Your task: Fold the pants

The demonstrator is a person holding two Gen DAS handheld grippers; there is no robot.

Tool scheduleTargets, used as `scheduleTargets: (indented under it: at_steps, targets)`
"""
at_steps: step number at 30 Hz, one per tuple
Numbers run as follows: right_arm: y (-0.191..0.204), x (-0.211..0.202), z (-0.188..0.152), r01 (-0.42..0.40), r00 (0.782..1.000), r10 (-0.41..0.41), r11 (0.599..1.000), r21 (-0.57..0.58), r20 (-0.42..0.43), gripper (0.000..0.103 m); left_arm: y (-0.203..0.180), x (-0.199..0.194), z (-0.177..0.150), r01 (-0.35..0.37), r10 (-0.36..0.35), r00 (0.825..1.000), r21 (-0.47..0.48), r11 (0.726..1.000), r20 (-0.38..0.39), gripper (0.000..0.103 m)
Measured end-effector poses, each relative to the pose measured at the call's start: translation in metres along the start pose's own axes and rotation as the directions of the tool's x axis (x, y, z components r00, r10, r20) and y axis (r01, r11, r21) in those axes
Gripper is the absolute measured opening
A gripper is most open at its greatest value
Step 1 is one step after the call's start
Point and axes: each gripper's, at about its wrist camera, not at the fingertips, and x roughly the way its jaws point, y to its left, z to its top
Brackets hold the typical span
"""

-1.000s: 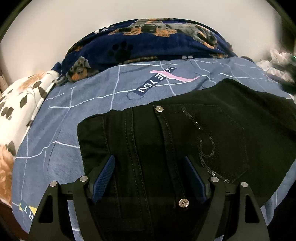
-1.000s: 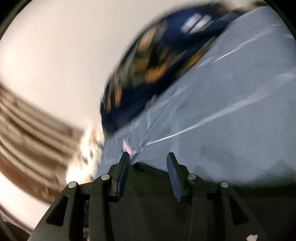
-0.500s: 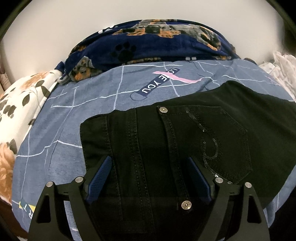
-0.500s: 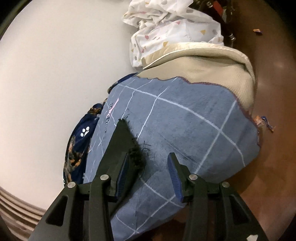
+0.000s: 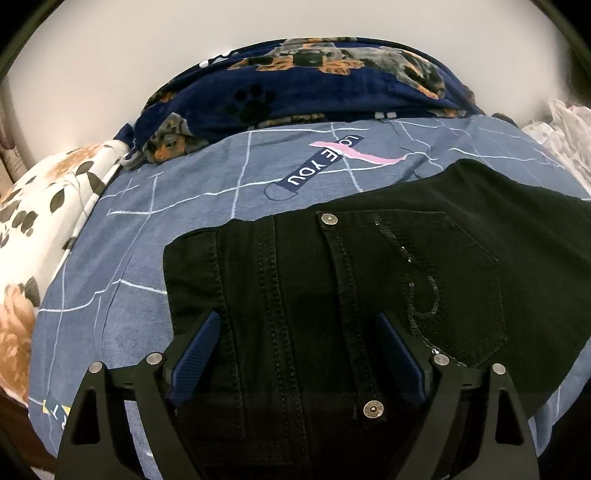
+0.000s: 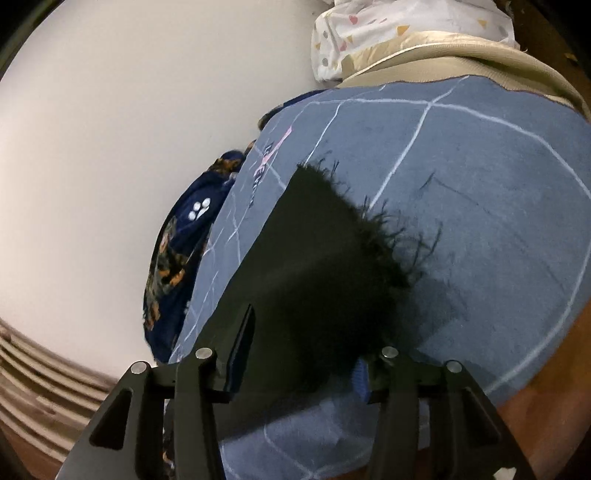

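Black pants (image 5: 332,295) lie flat on a blue grid-patterned bedsheet (image 5: 147,229), waistband end towards me, back pocket with sequin trim on the right. My left gripper (image 5: 299,354) is open, its blue-padded fingers apart over the waistband area. In the right wrist view the pants leg (image 6: 314,266) ends in a frayed hem (image 6: 384,236). My right gripper (image 6: 306,347) is open with the leg fabric lying between its fingers.
A navy dog-print blanket (image 5: 303,92) is bunched at the bed's far side against a white wall. A floral pillow (image 5: 44,206) lies at the left. White patterned bedding (image 6: 388,33) and a beige mattress edge (image 6: 480,62) sit past the sheet; brown floor (image 6: 546,398) below.
My right gripper swung round from the waist end to the frayed leg hem and moved in over it. My left gripper stayed open over the waistband, shifting only slightly.
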Motion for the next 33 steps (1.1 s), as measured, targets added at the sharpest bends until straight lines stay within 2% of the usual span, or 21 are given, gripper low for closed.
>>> scheduleTargets:
  at_steps: [1, 2, 4, 7, 10, 11, 13, 15, 19, 20, 23, 28, 29, 31, 33]
  targets:
    - [-0.001, 0.002, 0.002, 0.024, 1.000, -0.024, 1.000, 0.005, 0.001, 0.019, 0.000, 0.000, 0.000, 0.000, 0.000, 1.000, 0.001, 1.000, 0.000, 0.087]
    - [-0.003, 0.006, 0.003, 0.052, 0.999, -0.052, 0.999, 0.016, -0.007, 0.013, 0.000, 0.000, 0.000, 0.000, 0.000, 1.000, 0.002, 1.000, 0.001, 0.087]
    - [-0.005, 0.008, 0.003, 0.052, 0.999, -0.052, 0.997, 0.052, -0.017, 0.012, 0.000, 0.000, 0.000, -0.002, 0.002, 1.000, 0.000, 1.000, 0.003, 0.087]
    - [0.014, 0.005, 0.006, 0.077, 0.997, -0.077, 0.996, 0.041, -0.006, 0.012, 0.000, 0.000, 0.000, -0.002, 0.002, 1.000, 0.001, 1.000, 0.003, 0.087]
    - [0.061, 0.007, 0.009, 0.071, 0.998, -0.070, 0.996, -0.057, 0.005, 0.013, 0.000, 0.000, 0.000, -0.002, 0.002, 1.000, 0.000, 1.000, 0.002, 0.087]
    - [0.090, 0.009, 0.007, 0.082, 0.997, -0.082, 0.988, -0.132, 0.004, 0.013, 0.000, 0.000, 0.000, -0.002, 0.002, 1.000, 0.001, 1.000, 0.002, 0.087]
    - [0.136, 0.016, -0.002, 0.102, 0.994, -0.106, 0.959, -0.266, -0.002, 0.013, 0.000, 0.000, -0.001, -0.001, 0.001, 1.000, 0.001, 1.000, 0.003, 0.087]
    - [0.187, 0.032, -0.023, 0.117, 0.991, -0.134, 0.900, -0.420, -0.012, 0.013, 0.000, -0.001, 0.000, 0.000, 0.000, 1.000, -0.001, 1.000, 0.004, 0.087]
    - [0.241, 0.086, -0.078, 0.128, 0.973, -0.217, 0.786, -0.605, -0.076, 0.013, 0.000, -0.002, 0.001, 0.004, -0.004, 1.000, 0.000, 1.000, 0.005, 0.087]
    - [0.246, 0.100, -0.091, 0.124, 0.966, -0.240, 0.762, -0.636, -0.099, 0.013, 0.001, -0.003, 0.000, 0.004, -0.004, 1.000, 0.001, 1.000, 0.005, 0.087]
    - [0.246, 0.133, -0.129, 0.108, 0.941, -0.296, 0.723, -0.682, -0.165, 0.013, 0.002, -0.004, 0.001, 0.009, -0.009, 1.000, 0.004, 1.000, 0.003, 0.087]
    - [0.237, 0.162, -0.173, 0.054, 0.910, -0.326, 0.707, -0.706, -0.257, 0.010, 0.002, -0.004, 0.001, 0.010, -0.010, 1.000, 0.000, 1.000, 0.003, 0.087]
    - [0.239, 0.165, -0.182, 0.049, 0.905, -0.336, 0.692, -0.720, -0.262, 0.010, 0.002, -0.004, 0.000, 0.010, -0.010, 1.000, 0.000, 1.000, 0.003, 0.087]
    - [0.240, 0.170, -0.194, 0.048, 0.900, -0.351, 0.671, -0.740, -0.260, 0.010, 0.002, -0.004, 0.000, 0.010, -0.010, 1.000, 0.001, 1.000, 0.004, 0.087]
    - [0.239, 0.171, -0.197, 0.035, 0.896, -0.348, 0.675, -0.737, -0.277, 0.010, 0.002, -0.004, 0.000, 0.010, -0.010, 1.000, 0.001, 1.000, 0.003, 0.087]
